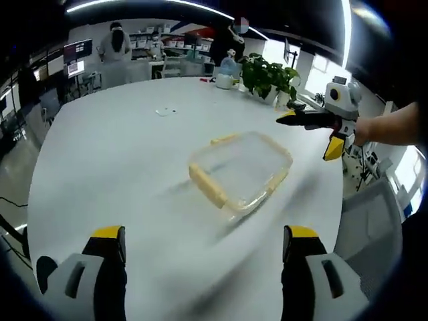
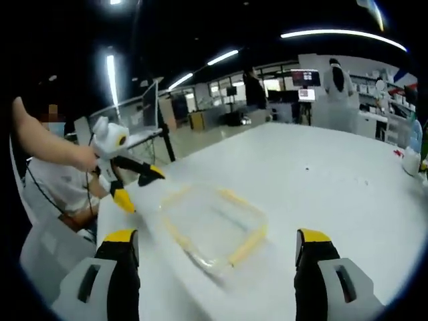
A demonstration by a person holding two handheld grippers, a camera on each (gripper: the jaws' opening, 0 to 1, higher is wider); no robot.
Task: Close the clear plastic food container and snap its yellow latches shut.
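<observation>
Both of my tools are spread wide and hold nothing. My left tool [image 1: 204, 244] and my right tool [image 2: 217, 247] each have two yellow tips. One clear plastic food container [image 1: 241, 172] sits on the big white surface [image 1: 114, 154], out in front of both tools and not touching them. It looks blurry. I count yellow latches [image 1: 207, 186] along its edges, but I cannot tell if they are snapped. In the left gripper view my right tool floats off beside the container. One green plant [image 1: 269, 77] stands far back.
</observation>
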